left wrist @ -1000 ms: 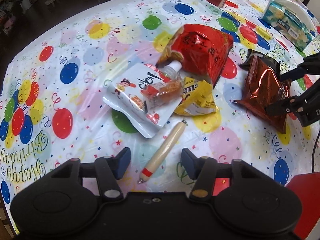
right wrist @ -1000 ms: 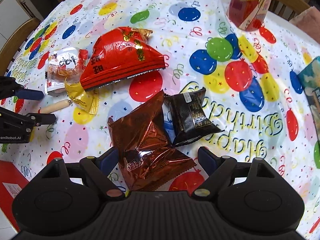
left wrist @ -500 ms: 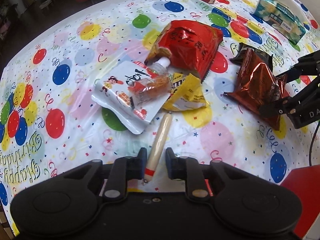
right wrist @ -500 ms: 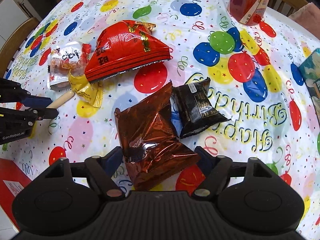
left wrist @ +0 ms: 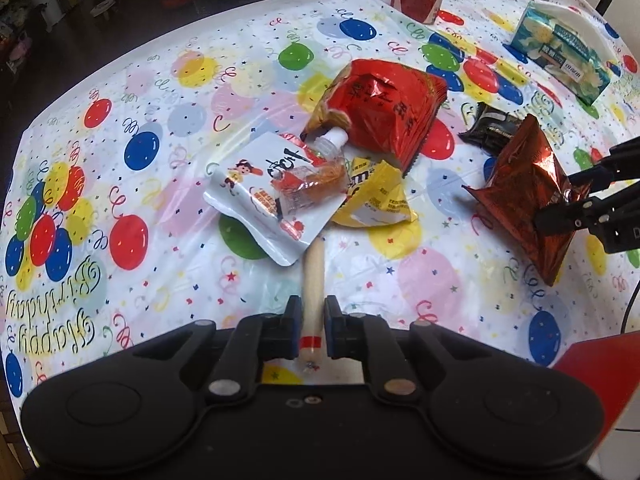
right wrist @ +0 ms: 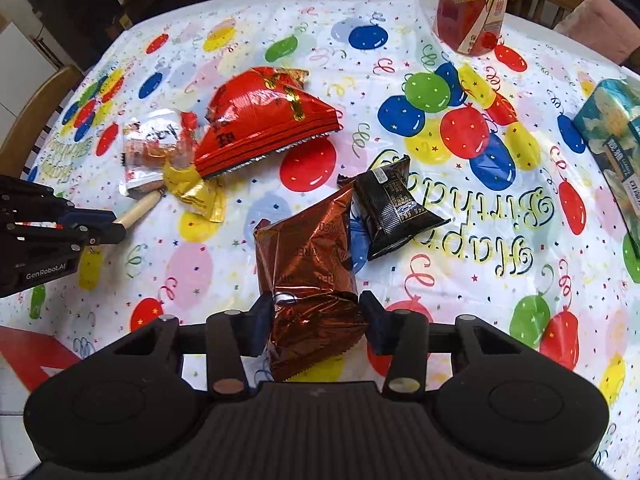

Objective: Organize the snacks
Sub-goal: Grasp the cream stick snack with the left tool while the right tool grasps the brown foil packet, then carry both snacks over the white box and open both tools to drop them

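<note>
The left gripper (left wrist: 312, 322) has its two fingers pressed in on the near end of a tan sausage stick (left wrist: 313, 276), the pads touching its sides just above the red band; the stick runs straight ahead from the fingers, and its far end slips under the edge of a white spouted pouch (left wrist: 266, 196). On that pouch lies a small clear packet with orange contents (left wrist: 310, 186), and just right of it, ahead of the fingers, a crumpled yellow candy bag (left wrist: 378, 200) rests on the balloon-print tablecloth (left wrist: 160, 92). Beyond both sits a large red snack bag (left wrist: 380, 116), its corner at the pouch's spout. The right gripper (right wrist: 316, 322) pinches the near part of a copper-brown foil bag (right wrist: 308, 264), one finger on each side and the foil creased between them; in the left wrist view the bag appears tilted with its far corner raised, though whether it has cleared the cloth cannot be told. Just past the bag's far right corner, touching or nearly so, lies a small black wrapped snack (right wrist: 394, 208). Farther off, right of the right gripper, a teal tissue box (right wrist: 616, 152) sits near the table's edge, and at the far side stands an upright red and yellow carton (right wrist: 474, 4).
</note>
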### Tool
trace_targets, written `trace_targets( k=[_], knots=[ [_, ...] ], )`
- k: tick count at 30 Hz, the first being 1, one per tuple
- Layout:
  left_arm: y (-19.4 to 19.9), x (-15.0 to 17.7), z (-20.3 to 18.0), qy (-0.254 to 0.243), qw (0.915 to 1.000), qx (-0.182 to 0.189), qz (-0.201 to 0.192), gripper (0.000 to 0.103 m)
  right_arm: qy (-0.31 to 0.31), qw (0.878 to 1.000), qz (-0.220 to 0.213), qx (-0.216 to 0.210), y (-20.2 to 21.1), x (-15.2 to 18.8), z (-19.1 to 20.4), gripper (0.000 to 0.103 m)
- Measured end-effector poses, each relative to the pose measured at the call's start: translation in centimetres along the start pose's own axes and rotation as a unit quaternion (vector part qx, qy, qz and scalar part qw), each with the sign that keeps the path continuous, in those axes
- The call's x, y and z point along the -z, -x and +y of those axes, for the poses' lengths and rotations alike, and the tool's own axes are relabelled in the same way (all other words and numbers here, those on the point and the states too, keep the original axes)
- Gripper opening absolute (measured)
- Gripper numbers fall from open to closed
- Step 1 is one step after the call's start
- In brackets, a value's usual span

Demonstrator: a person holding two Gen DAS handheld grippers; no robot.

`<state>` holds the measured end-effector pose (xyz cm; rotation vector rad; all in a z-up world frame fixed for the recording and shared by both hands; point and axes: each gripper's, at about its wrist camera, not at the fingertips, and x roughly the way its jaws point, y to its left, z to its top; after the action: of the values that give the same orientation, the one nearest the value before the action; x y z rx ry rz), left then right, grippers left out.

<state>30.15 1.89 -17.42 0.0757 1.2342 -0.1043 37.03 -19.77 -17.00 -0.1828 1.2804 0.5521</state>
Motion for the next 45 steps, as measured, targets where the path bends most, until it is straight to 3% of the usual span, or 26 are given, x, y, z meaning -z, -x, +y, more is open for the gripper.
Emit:
trace_targets(
  k=[21, 29, 37, 45],
  knots=[
    [8.4, 2.4, 0.8, 0.026, 0.9985, 0.033, -0.036, 0.008, -0.006, 0.997, -0.077, -0.023, 11.4, 4.1, 2.9, 0.044],
    [13.2, 3.2, -0.1, 0.009, 0.9966, 0.048, -0.066, 0.008, -0.008, 0.995, -0.096, -0.029, 15.2, 6.7, 4.0, 0.044],
    [17.7, 4.8, -1.8, -0.025, 0.9933, 0.071, -0.088, 0.008, -0.005, 0.995, -0.098, -0.030, 18.0, 9.6, 5.2, 0.044],
    [19.7, 7.6, -3.5, -0.055, 0.9898, 0.098, -0.089, 0.008, 0.005, 0.997, -0.070, -0.039, 17.1, 12.9, 7.5, 0.044]
  ],
)
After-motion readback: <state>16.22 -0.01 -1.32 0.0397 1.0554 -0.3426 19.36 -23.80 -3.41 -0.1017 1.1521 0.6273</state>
